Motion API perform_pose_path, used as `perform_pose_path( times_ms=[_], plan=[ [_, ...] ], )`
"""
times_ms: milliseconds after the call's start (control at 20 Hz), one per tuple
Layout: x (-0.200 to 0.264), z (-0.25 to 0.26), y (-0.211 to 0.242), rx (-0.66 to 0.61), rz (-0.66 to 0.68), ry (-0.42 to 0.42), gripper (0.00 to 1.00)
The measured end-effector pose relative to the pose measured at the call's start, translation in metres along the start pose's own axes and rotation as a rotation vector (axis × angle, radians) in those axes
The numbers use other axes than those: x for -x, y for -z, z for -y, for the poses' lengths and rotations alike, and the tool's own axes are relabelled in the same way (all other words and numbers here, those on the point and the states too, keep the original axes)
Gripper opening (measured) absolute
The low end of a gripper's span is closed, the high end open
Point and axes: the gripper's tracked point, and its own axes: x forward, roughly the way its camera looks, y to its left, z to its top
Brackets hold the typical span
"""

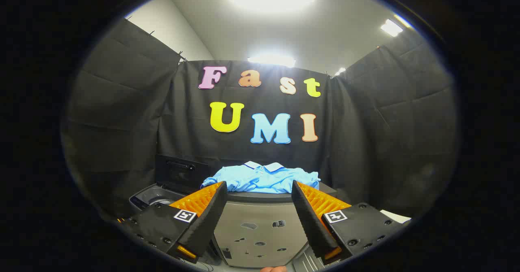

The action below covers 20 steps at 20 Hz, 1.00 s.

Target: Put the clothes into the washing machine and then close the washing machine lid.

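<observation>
At twelve o'clock beyond our spread, empty gripper (258,190) lies the blue shirt (263,177). We judge it soft and light; pinch a bunched fold near its front edge.

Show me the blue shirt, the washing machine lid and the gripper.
blue shirt (262,178), gripper view, chest below the collar.
washing machine lid (180,172), gripper view, raised dark panel.
gripper (258,188), gripper view, open gap between fingertips.
</observation>
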Motion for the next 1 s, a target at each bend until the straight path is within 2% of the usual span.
perform_pose_path(
  times_ms=[1000],
  plan=[
    [-0.031,-0.005,-0.016,0.011,0.027,-0.011,0.98]
  ],
)
